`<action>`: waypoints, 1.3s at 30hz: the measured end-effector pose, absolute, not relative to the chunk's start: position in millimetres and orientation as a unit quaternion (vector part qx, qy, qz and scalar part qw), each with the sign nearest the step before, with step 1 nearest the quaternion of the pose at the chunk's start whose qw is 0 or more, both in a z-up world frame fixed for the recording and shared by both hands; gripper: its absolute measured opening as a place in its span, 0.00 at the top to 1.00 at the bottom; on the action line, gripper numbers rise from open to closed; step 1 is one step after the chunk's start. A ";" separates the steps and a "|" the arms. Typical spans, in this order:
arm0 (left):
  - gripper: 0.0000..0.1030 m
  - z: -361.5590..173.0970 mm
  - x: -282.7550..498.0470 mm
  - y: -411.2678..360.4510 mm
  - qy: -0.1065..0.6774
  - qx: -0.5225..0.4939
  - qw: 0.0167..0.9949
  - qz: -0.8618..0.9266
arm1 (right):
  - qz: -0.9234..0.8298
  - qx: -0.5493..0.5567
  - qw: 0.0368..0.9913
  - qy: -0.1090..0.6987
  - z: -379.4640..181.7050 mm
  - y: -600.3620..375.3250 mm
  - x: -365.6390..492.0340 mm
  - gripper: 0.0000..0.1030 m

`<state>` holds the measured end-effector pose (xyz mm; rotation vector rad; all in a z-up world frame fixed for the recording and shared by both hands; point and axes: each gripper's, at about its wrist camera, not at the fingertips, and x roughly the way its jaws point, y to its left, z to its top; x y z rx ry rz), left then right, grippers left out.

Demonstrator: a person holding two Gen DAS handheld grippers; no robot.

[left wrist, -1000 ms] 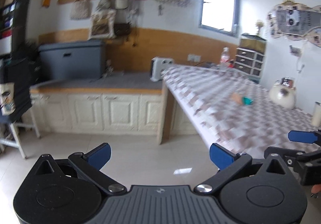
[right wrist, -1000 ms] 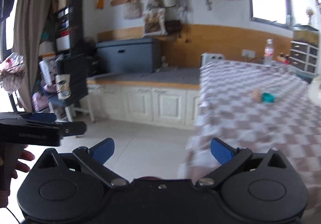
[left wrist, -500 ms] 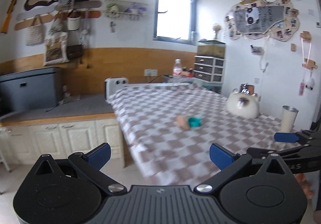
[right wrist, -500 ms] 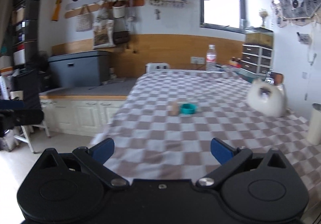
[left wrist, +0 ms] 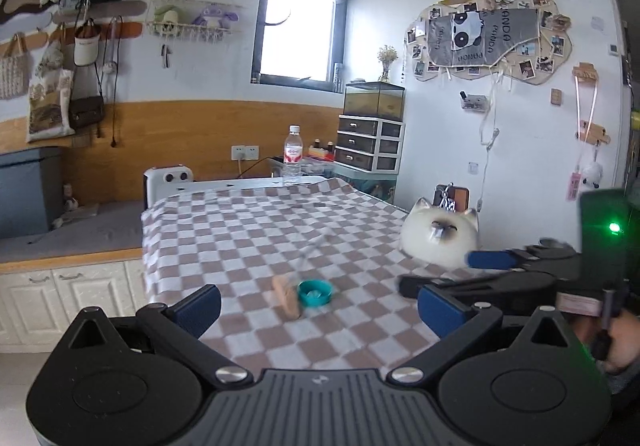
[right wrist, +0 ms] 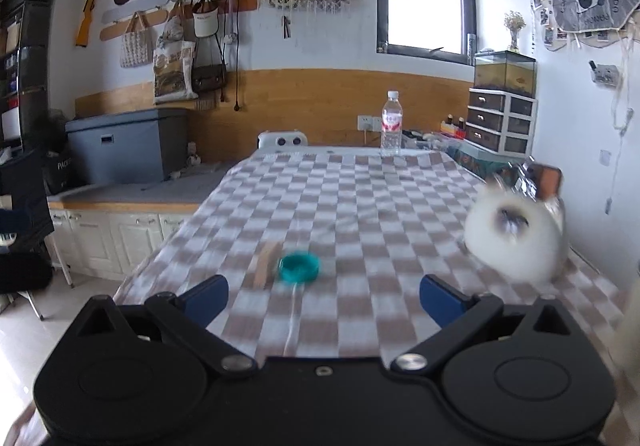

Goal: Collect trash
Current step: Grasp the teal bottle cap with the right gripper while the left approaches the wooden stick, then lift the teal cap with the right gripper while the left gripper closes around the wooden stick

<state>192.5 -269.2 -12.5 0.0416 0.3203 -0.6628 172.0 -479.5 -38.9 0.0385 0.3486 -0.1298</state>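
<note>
Trash hasn't been touched yet imo: tan scrap (left wrist: 286, 301) and teal cap-like thing (left wrist: 315, 292) sit side by side mid table (left wrist: 248, 230) on the checked cloth. Your left gripper (left wrist: 318, 305) and right gripper (right wrist: 324, 296) are both spread wide, holding nothing, short of them. Basically everything's left, and no bin in view btw.

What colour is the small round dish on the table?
Teal dish; sharpest in the left wrist view.
</note>
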 end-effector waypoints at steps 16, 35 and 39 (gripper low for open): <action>0.00 -34.7 332.1 -327.4 0.238 -0.043 0.936 -0.256 | 0.014 0.123 0.966 0.226 -91.6 -532.6 342.6 0.45; 0.00 -98.8 400.1 -366.7 0.272 -0.039 0.943 -0.187 | 0.046 0.127 0.948 0.288 -116.8 -537.5 348.3 0.97; 0.00 -101.3 403.1 -374.2 0.266 -0.007 0.946 -0.183 | 0.015 0.119 0.948 0.296 -113.9 -543.9 345.0 0.97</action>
